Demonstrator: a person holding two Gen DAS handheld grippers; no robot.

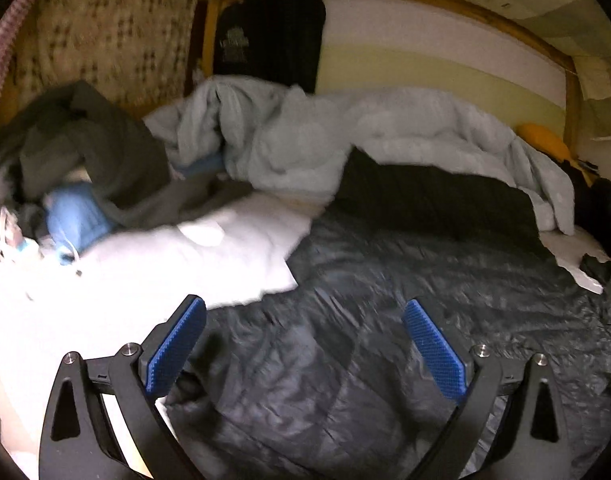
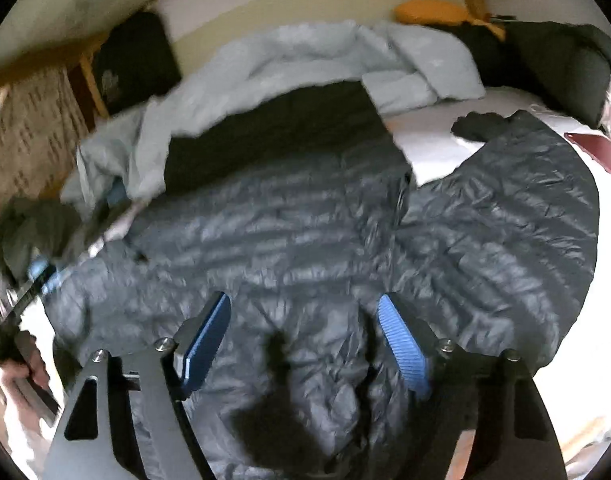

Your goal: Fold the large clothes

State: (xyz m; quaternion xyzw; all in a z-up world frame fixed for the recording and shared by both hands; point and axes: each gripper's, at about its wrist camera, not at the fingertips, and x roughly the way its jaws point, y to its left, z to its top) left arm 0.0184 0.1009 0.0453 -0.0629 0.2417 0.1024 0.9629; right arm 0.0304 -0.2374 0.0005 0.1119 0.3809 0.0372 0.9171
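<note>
A dark grey quilted puffer jacket [image 1: 425, 264] lies spread flat on the bed and fills the lower right of the left wrist view. My left gripper [image 1: 305, 304] hovers over its near left edge, jaws wide apart with nothing between the blue pads [image 1: 177, 344]. In the right wrist view the jacket [image 2: 305, 232] covers the middle, and one sleeve [image 2: 505, 220] reaches right to a dark cuff [image 2: 477, 124]. My right gripper [image 2: 305, 298] is just above the jacket's lower middle, open, pads apart and free of the fabric.
A crumpled light blue blanket [image 1: 345, 140] lies along the far side of the bed. A heap of dark clothes [image 1: 85, 144] sits at the left on the white sheet [image 1: 145, 264]. A black cushion [image 1: 269, 40] leans on the headboard. A hand [image 2: 25, 368] shows at the left edge.
</note>
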